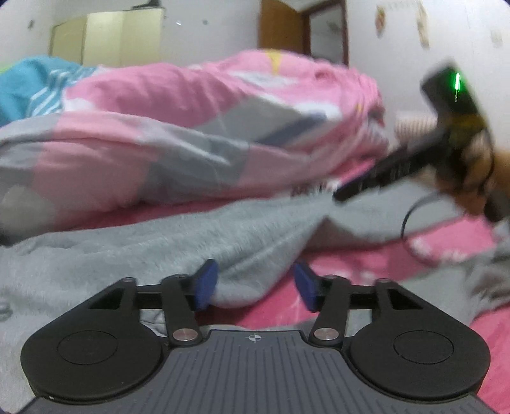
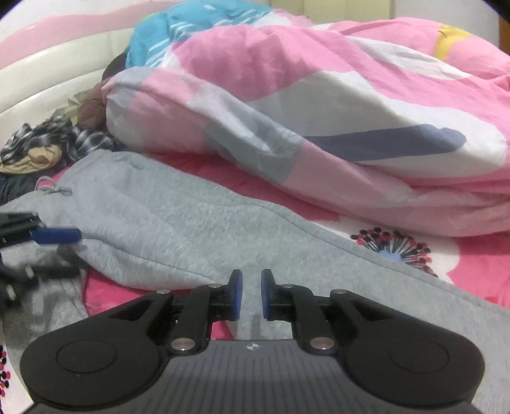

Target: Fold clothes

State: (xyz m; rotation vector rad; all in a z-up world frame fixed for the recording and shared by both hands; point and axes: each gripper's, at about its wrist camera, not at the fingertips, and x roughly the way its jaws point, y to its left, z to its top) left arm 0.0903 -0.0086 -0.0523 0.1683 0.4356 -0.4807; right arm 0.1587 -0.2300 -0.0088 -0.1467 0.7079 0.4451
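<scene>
Grey fleece sweatpants (image 2: 178,229) with a drawstring (image 2: 52,189) lie stretched across the pink bed sheet (image 2: 471,264). In the left wrist view my left gripper (image 1: 255,286) is open; a rounded fold of the grey sweatpants (image 1: 165,242) bulges between the blue pads (image 1: 205,283), untouched by the right pad. It shows again at the left edge of the right wrist view as the left gripper (image 2: 75,253). My right gripper (image 2: 251,294) has its pads close together with a strip of grey fabric between them. The left wrist view shows the right gripper (image 1: 344,192), held by a hand (image 1: 478,172), lifting the cloth's edge.
A bunched pink, white and grey duvet (image 2: 318,105) fills the bed behind the pants. A pile of plaid and brown clothes (image 2: 54,140) lies by the white headboard (image 2: 47,73), with a blue striped cloth (image 2: 178,28) above. A wardrobe (image 1: 105,41) and door (image 1: 287,28) stand behind.
</scene>
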